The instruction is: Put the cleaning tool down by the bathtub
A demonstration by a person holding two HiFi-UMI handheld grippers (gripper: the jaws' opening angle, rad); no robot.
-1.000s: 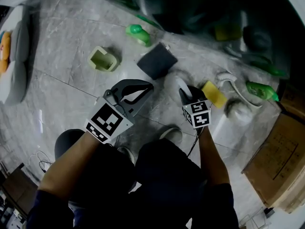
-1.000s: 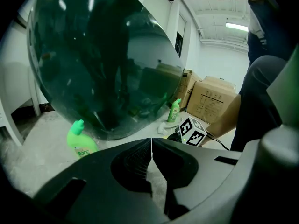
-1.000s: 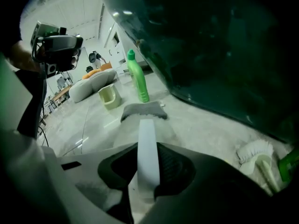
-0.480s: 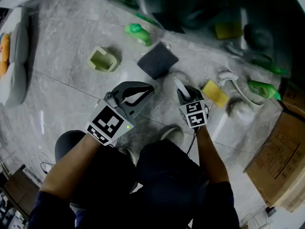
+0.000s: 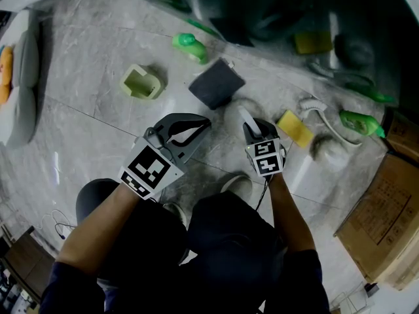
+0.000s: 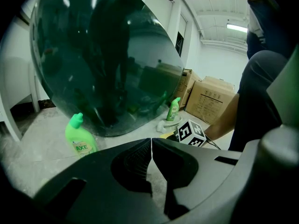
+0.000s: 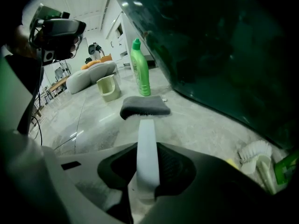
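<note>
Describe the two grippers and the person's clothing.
The left gripper and right gripper: dark grey plastic, curved tongs ribbed inside, each with a white cube of black square markers. A thin dark cable trails from the right one. Short dark sleeves, dark trousers.

Dark left gripper (image 5: 207, 119) and right gripper (image 5: 251, 128) carry black-and-white square markings.

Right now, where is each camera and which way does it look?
Head view: on the person's head, looking steeply down; shows both forearms, left gripper, right gripper.
Left gripper view: on that gripper, facing the bathtub past shut jaws; shows right forearm.
Right gripper view: on that gripper, facing the grey cloth; jaws grip a white handle.
All three share the green bottle.
</note>
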